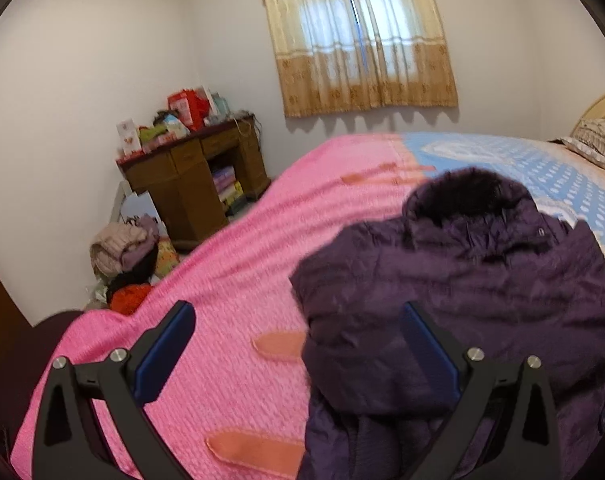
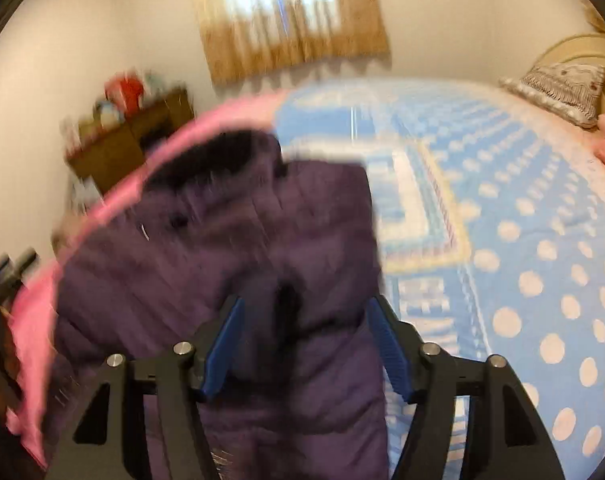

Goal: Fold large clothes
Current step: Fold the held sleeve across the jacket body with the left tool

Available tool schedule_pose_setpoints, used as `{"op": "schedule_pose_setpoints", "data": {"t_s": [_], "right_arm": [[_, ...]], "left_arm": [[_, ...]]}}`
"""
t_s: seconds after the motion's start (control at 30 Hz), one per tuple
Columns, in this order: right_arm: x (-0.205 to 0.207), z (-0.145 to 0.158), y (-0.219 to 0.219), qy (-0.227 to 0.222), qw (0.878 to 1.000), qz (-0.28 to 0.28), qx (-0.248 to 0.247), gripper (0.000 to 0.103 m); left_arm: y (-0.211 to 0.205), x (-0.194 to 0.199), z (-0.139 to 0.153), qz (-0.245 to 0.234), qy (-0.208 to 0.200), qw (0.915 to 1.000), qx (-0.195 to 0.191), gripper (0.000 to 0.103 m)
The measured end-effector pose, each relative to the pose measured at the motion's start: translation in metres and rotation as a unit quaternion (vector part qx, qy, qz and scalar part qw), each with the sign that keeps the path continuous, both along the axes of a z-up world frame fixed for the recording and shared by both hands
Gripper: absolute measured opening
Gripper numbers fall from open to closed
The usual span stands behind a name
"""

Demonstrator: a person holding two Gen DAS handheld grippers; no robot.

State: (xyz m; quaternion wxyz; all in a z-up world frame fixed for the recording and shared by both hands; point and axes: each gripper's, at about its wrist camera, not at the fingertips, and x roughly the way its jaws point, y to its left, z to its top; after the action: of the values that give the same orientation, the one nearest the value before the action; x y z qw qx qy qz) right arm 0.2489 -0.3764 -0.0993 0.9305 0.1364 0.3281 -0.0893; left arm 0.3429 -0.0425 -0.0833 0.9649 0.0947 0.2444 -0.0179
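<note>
A dark purple padded jacket with a black fur collar lies on the bed, partly on the pink blanket. My left gripper hovers over the jacket's left edge with its jaws wide apart; one finger is over the pink blanket, the other over purple fabric, and nothing is pinched. The right wrist view is blurred. There the jacket lies under my right gripper, whose blue pads stand apart above the fabric without pressing on it.
A blue dotted bedspread covers the right part of the bed, with a pillow by the headboard. A cluttered wooden desk stands in the far left corner, with a pile of clothes on the floor beside the bed. A curtained window is behind.
</note>
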Motion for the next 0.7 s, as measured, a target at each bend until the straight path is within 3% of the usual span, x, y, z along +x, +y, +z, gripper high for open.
{"op": "schedule_pose_setpoints", "data": {"t_s": [0.13, 0.2, 0.33, 0.47, 0.53, 0.7], "right_arm": [[0.018, 0.035, 0.035, -0.034, 0.999, 0.026, -0.012, 0.065], [0.038, 0.033, 0.054, -0.031, 0.999, 0.039, -0.003, 0.065], [0.076, -0.006, 0.091, 0.011, 0.997, 0.068, -0.022, 0.065], [0.085, -0.041, 0.087, 0.049, 0.997, 0.061, -0.029, 0.064], [0.082, -0.053, 0.079, 0.063, 0.996, 0.067, -0.023, 0.063], [0.072, -0.065, 0.082, 0.067, 0.993, 0.081, -0.049, 0.063]], "left_arm": [[-0.016, 0.015, 0.015, -0.007, -0.01, 0.9998, -0.013, 0.103], [-0.032, 0.027, 0.009, -0.017, -0.006, 0.9998, -0.002, 0.103], [-0.053, 0.057, -0.021, -0.005, 0.03, 0.9994, 0.017, 0.103], [-0.064, 0.079, -0.059, -0.022, 0.114, 0.9932, 0.01, 0.103], [-0.069, 0.076, -0.072, -0.032, 0.117, 0.9925, 0.01, 0.103], [-0.091, 0.07, -0.082, -0.054, 0.115, 0.9896, 0.067, 0.103]]}}
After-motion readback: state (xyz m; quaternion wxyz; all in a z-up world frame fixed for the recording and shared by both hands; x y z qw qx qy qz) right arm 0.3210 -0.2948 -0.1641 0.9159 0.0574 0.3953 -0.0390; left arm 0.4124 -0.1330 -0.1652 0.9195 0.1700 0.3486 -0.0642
